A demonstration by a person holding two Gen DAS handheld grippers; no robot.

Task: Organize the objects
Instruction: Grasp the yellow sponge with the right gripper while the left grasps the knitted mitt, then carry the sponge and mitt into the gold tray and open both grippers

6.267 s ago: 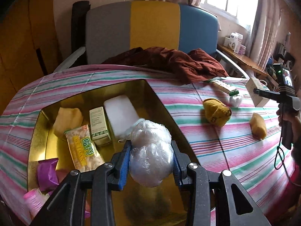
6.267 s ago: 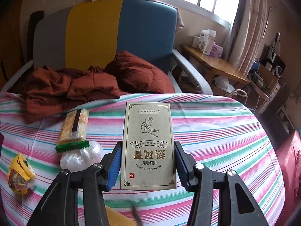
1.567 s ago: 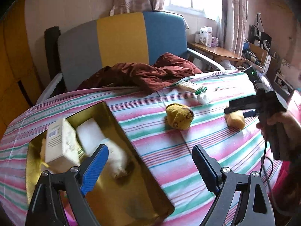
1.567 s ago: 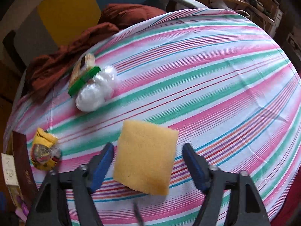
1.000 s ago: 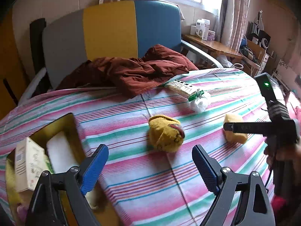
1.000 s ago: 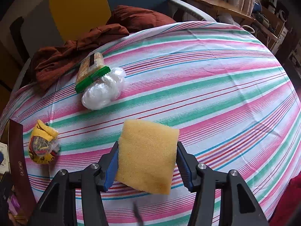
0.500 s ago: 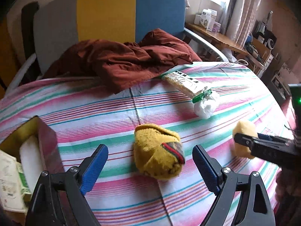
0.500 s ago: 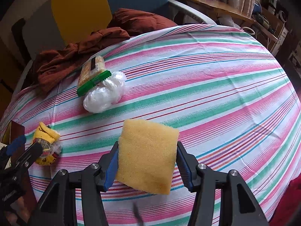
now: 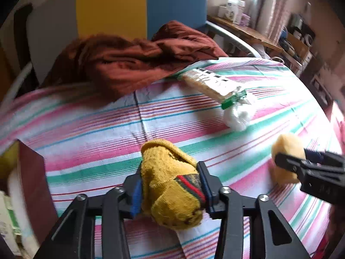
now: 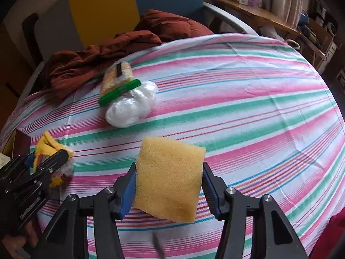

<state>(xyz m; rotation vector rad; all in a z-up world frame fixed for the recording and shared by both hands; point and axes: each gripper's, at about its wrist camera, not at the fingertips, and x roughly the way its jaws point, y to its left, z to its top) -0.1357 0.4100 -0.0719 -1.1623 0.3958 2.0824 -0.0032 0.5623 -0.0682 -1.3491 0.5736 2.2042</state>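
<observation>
Left tool point(image 9: 171, 191) grips yellow sock point(image 9: 170, 185); right tool point(image 10: 168, 186) grips sponge point(image 10: 169, 179). Lift sock w/ firm squeeze.

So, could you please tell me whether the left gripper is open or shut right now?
Shut: the left gripper has both pads pressed against the sides of the yellow sock bundle.

No legible text, brand, number or sign found in either view. White boxes point(image 9: 234, 8) on the side shelf point(image 9: 243, 27) and the carton point(image 9: 6, 222) at the left edge bear printing too blurred to read.
</observation>
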